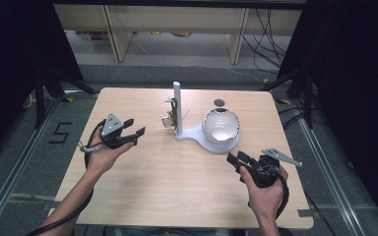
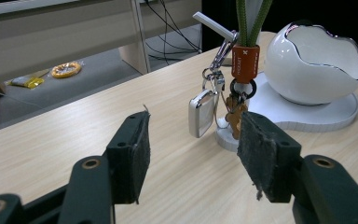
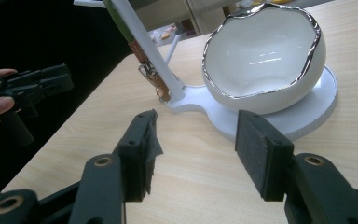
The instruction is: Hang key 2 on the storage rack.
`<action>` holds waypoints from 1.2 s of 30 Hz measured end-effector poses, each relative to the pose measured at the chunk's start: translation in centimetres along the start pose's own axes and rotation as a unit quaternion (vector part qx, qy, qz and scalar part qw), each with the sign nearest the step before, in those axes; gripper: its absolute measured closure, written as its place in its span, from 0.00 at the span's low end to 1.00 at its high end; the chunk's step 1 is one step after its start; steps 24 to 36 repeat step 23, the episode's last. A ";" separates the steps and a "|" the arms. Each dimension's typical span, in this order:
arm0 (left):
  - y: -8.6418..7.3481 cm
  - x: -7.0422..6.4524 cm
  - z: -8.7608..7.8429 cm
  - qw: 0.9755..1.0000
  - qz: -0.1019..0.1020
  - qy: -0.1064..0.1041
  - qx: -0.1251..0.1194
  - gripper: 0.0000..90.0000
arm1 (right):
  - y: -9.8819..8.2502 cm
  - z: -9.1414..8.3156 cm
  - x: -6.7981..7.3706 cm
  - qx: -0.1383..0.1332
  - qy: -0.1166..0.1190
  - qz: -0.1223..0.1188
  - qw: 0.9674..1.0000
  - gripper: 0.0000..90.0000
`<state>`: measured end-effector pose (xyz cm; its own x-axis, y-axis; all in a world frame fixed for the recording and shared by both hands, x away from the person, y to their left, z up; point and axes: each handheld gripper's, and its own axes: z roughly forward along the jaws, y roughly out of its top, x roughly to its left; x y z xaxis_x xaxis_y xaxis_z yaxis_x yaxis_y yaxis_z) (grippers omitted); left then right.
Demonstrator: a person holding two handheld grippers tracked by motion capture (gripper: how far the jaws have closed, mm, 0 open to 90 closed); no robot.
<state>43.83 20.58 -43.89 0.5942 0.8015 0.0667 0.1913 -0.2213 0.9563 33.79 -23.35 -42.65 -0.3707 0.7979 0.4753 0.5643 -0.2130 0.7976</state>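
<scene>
keyring [image 2: 219, 100] hangs vertical on the white stand's post [image 1: 176, 105] mid-counter [image 1: 152, 187], right of and slightly beyond the left gripper [image 1: 134, 129], which is nearer, jaws apart and empty; right gripper [image 1: 237, 158] near-right, also apart, empty.

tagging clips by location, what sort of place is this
Probably a lab or recording studio, not a home: a lone wooden table ringed by black curtains, loose cables on the floor, and a taped number five.
</scene>
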 end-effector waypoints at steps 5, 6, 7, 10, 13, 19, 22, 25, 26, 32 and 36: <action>-1.6 -0.6 -1.9 1.000 -0.022 0.011 -0.006 0.47 | -0.1 0.0 0.0 0.002 0.002 0.003 1.000 0.54; -2.1 -0.7 -2.2 0.999 -0.028 0.014 -0.007 0.47 | -0.1 0.0 0.0 0.002 0.001 0.003 1.000 0.54; -2.6 -0.9 -2.5 0.999 -0.032 0.016 -0.008 0.47 | -0.1 0.0 -0.1 0.003 0.002 0.004 1.000 0.54; -4.4 -1.3 -3.1 0.999 -0.042 0.020 -0.006 0.47 | -0.1 0.1 -0.5 -0.002 -0.003 -0.019 1.000 0.54; -6.1 -1.8 -3.5 0.998 -0.056 0.024 -0.009 0.47 | -0.2 0.2 -0.6 0.001 -0.004 -0.023 1.000 0.54; -7.8 -2.4 -3.9 0.997 -0.062 0.032 -0.017 0.46 | -0.5 0.5 -0.4 0.007 0.000 -0.028 1.000 0.54; -8.0 -2.5 -3.8 0.998 -0.061 0.029 -0.013 0.45 | -0.6 0.7 0.0 0.016 0.006 -0.019 1.000 0.54; -8.1 -2.5 -3.6 0.998 -0.063 0.024 -0.020 0.44 | -0.7 0.8 0.1 0.020 0.006 -0.018 1.000 0.54; -8.1 -2.5 -3.6 0.998 -0.063 0.024 -0.020 0.44 | -0.7 0.8 0.1 0.020 0.006 -0.018 1.000 0.54; -8.1 -2.5 -3.6 0.998 -0.063 0.024 -0.020 0.44 | -0.7 0.8 0.1 0.020 0.006 -0.018 1.000 0.54; -8.1 -2.5 -3.6 0.998 -0.063 0.024 -0.020 0.44 | -0.7 0.8 0.1 0.020 0.006 -0.018 1.000 0.54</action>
